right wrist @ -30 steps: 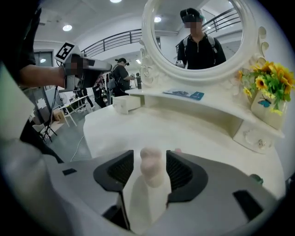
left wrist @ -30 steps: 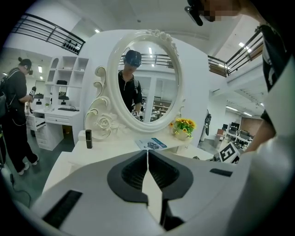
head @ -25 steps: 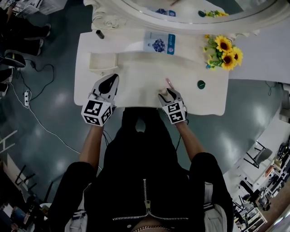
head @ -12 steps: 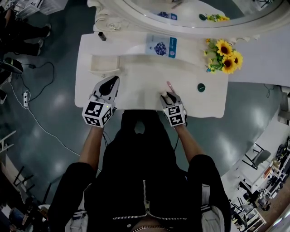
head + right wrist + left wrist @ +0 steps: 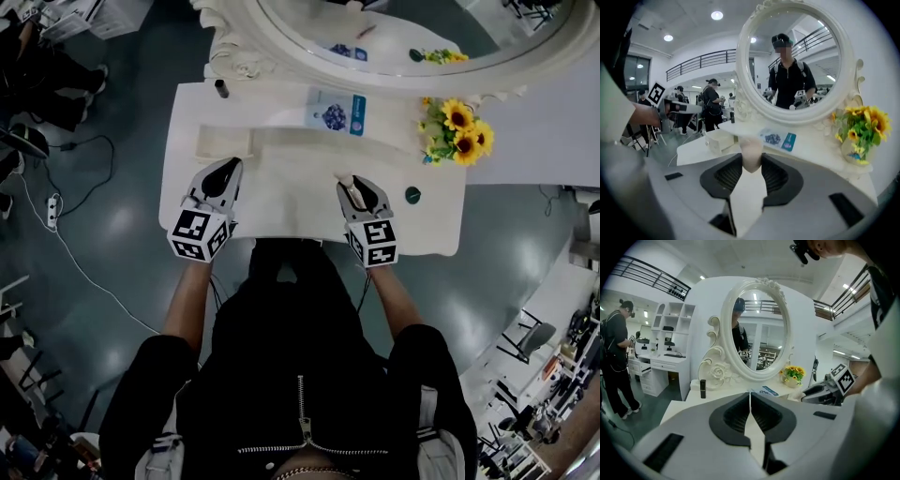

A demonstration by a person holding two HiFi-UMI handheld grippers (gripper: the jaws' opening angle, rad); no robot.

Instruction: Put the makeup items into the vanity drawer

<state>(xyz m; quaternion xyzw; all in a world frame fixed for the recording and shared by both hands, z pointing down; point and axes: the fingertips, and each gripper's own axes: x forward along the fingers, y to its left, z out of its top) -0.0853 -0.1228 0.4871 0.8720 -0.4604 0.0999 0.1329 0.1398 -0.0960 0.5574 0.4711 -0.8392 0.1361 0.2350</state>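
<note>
My right gripper (image 5: 350, 185) hangs above the front middle of the white vanity top (image 5: 281, 178). Its jaws have just closed, and they are now shut on a beige egg-shaped makeup sponge (image 5: 751, 151), whose rounded end sticks out ahead of the pads. My left gripper (image 5: 225, 170) hovers over the left front of the top with its jaws together and nothing between them (image 5: 750, 401). A small open drawer (image 5: 223, 141) sits at the back left, just beyond the left gripper. A dark lipstick (image 5: 221, 88) stands by the mirror base. A blue-and-white packet (image 5: 337, 114) lies at the back middle.
A large oval mirror (image 5: 412, 28) with a carved white frame rises behind the top. A vase of sunflowers (image 5: 455, 127) stands at the back right, and a small dark green round item (image 5: 412, 194) lies near the right front edge. People stand in the room to the left.
My right gripper has risen off the tabletop with the sponge in its jaws. The left gripper has shifted only slightly.
</note>
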